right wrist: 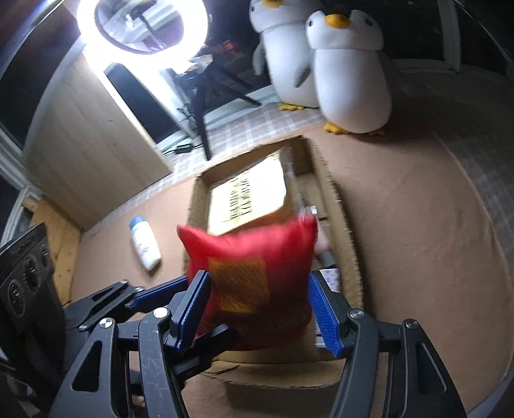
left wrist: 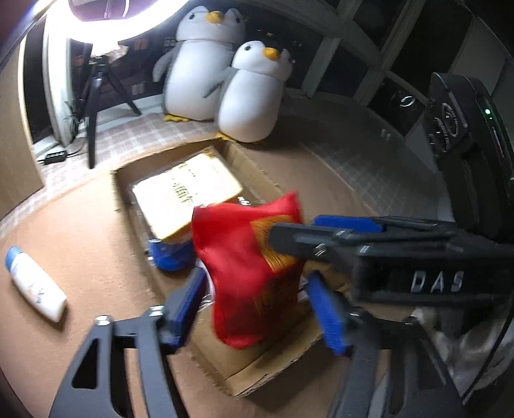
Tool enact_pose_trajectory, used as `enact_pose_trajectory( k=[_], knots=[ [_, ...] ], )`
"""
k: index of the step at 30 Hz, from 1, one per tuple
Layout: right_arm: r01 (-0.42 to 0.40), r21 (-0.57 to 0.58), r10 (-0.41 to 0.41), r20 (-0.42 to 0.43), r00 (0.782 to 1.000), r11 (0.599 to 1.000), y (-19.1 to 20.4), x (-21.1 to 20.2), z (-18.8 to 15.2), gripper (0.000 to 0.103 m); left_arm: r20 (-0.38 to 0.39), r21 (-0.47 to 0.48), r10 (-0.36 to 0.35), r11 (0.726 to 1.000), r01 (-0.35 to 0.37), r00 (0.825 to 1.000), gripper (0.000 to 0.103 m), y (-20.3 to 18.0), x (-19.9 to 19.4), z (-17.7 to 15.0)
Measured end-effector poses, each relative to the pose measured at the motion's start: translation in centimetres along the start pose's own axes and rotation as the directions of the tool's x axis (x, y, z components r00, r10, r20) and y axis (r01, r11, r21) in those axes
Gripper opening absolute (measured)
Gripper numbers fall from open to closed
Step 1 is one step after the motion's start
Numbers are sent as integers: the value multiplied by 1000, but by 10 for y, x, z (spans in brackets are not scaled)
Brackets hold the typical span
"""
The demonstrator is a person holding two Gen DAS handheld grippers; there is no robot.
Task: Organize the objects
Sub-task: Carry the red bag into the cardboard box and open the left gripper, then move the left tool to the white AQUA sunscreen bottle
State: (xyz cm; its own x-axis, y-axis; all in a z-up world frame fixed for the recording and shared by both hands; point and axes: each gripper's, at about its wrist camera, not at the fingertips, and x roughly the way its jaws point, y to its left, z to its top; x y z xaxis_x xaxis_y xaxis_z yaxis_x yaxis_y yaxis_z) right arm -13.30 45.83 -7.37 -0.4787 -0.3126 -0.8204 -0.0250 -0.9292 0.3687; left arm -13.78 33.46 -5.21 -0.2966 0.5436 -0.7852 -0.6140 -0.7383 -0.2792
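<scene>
From the left wrist camera, the left gripper (left wrist: 257, 308) has its blue pads spread apart on either side of a red packet (left wrist: 247, 276), and neither pad seems to press on it; the packet hangs over the near end of a shallow cardboard box (left wrist: 276, 363) that sits on the brown tabletop (left wrist: 96, 225). This view alone shows the right gripper (left wrist: 295, 234) from the side, reaching in from the right with its fingers clamped on the packet's upper right corner. Inside the box lies a pale yellow packet (left wrist: 186, 193) with dark print, and under its near edge something blue (left wrist: 170, 257) that is too blurred to name. A white bottle with a blue cap (left wrist: 35, 284) lies on its side on the tabletop, well left of the box. Two plush penguins (left wrist: 225, 83) stand behind the box, and a ring light (left wrist: 112, 22) on a tripod glares at upper left. From the right wrist camera, the red packet (right wrist: 253, 283) fills the space between the right gripper's (right wrist: 260, 308) blue pads, which grip it from both sides above the cardboard box (right wrist: 282, 376). Here the left gripper (right wrist: 154, 299) comes in from the lower left, its fingers beside the packet's lower edge. This view shows more of the box's right side, where small pale items (right wrist: 327, 257) lie, too blurred to name. The bottle (right wrist: 144, 244) lies just left of the box.
</scene>
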Motion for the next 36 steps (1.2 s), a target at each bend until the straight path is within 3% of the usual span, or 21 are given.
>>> enact_pose_trajectory(
  k=[11,20,26,31,36],
  knots=[
    [-17,15,17,17,1000,1000,12,-10,-8,59,19,-71,27,997,-26,999,83,37,-26,-19],
    [-57,-59,58,15,998,997,56,-11,-15,59,25,-189,135,974,-128,991,83,100,-56,-32],
    [-76,-111,75,-7,997,991,84,-2,-19,59,-7,-309,246,921,-236,969,83,162,-68,-37],
    [-90,-145,86,-29,996,985,100,7,-22,59,-49,-378,344,863,-337,938,83,217,-70,-33],
    [-99,-167,91,-52,994,981,111,16,-27,58,-91,-448,386,807,-384,918,83,272,-66,-20]
  ],
)
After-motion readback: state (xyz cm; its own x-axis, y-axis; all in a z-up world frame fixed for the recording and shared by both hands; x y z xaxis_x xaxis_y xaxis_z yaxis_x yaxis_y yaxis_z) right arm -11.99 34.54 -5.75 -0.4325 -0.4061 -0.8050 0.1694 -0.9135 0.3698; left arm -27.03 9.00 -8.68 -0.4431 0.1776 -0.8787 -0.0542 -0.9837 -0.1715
